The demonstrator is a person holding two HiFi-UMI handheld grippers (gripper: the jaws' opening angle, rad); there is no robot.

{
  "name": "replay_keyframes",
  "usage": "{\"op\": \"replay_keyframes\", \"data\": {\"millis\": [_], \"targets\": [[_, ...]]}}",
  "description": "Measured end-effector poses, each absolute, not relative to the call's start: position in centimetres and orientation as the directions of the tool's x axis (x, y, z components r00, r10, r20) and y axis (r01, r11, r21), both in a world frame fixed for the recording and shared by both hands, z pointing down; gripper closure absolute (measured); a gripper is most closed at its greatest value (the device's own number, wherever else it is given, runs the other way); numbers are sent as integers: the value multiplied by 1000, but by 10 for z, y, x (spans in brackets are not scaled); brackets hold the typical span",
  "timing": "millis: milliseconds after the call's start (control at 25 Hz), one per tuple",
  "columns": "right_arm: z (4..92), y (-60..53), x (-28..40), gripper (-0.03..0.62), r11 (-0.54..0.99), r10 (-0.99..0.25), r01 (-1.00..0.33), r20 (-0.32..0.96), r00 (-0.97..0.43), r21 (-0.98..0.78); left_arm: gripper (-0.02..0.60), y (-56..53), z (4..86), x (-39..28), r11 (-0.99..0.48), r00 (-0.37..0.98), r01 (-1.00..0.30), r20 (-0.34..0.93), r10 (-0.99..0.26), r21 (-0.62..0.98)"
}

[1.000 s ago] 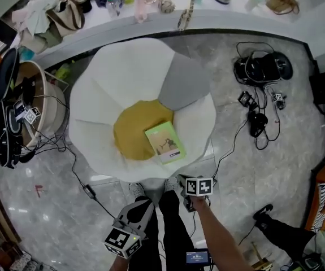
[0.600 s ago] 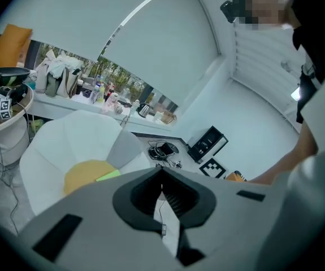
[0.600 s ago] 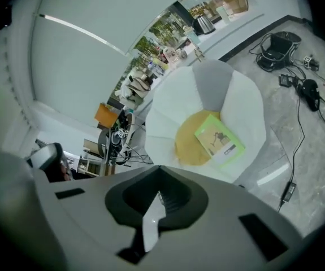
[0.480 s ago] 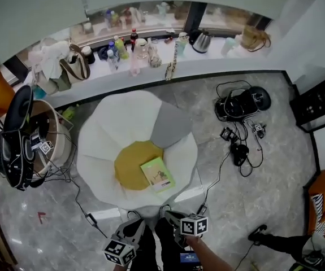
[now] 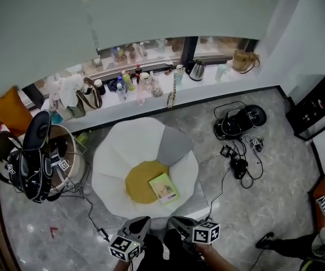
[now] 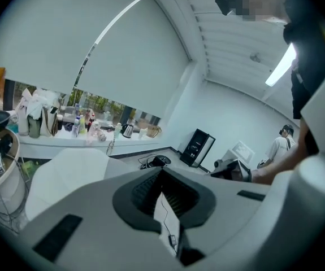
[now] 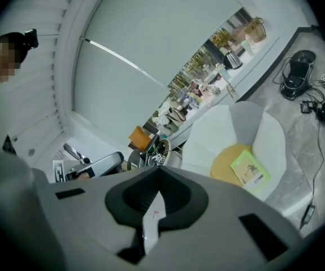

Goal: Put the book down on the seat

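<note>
The green book [image 5: 164, 188] lies flat on the yellow seat cushion [image 5: 140, 182] of the white petal-shaped chair [image 5: 122, 151], toward the cushion's right front. Nothing touches it. Both grippers hang at the bottom edge of the head view, in front of the chair and apart from the book. My left gripper [image 5: 142, 223] is shut and empty, as is my right gripper [image 5: 177, 223]. The right gripper view has the book [image 7: 250, 171] and chair [image 7: 230, 126] far beyond the shut right gripper [image 7: 159, 173]. In the left gripper view, the left gripper [image 6: 162, 174] points past the chair's edge [image 6: 66, 168].
A window ledge [image 5: 151, 103] behind the chair carries bottles, a kettle and bags. A round basket with headsets and cables [image 5: 38, 162] stands left of the chair. A black device with cables [image 5: 238, 120] lies on the marble floor at right, near a black cabinet [image 5: 315, 109].
The head view has risen and drawn back, so chair and book look smaller and farther. Both grippers have dropped toward the bottom edge. The book has stayed put on the seat.
</note>
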State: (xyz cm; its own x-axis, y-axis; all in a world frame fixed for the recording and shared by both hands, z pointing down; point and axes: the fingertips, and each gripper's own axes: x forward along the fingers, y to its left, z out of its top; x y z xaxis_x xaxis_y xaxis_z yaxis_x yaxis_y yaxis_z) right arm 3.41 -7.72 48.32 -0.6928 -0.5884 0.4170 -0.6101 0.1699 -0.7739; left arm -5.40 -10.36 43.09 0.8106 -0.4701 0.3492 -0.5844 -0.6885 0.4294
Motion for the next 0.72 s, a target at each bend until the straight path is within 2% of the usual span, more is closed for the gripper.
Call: {"op": "replay_keyframes", "data": {"millis": [400,720], "targets": [[446,-88,94,580,279,-713,-760,404,-573,-587,569,-87,376,-56,-732,818,-575,252,-517,366],[456,-83,109,580,329,-692,-809,458,-558,-487,569,-70,368,-64,-731,824,-566,237,-514,382]]}}
